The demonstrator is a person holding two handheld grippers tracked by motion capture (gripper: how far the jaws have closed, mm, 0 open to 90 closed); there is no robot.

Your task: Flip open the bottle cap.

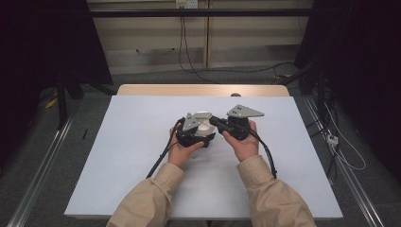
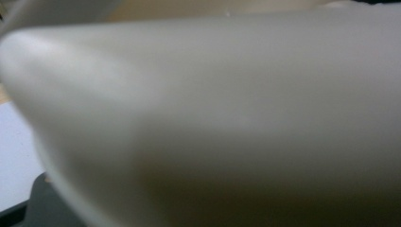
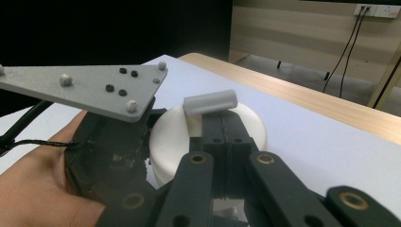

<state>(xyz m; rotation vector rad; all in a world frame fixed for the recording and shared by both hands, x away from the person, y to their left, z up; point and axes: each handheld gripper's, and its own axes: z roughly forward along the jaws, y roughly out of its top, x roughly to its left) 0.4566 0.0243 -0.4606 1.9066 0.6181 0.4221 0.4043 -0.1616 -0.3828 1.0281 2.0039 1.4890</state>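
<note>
Near the desk (image 1: 142,142) centre, the right hand-held gripper (image 3: 210,105) pinches a small grey cylinder (image 3: 210,101) above a white round container (image 1: 204,124); the left hand-held gripper (image 1: 191,132) touches it, its opening indiscernible.

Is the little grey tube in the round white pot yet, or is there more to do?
Not yet. The right tongs have picked up the grey tube and hold it just above the white pot. The left tongs sit right against the pot's side, seemingly steadying it, though I can't tell their grip. What looks left: placing the tube on or into the pot and letting go.
</note>
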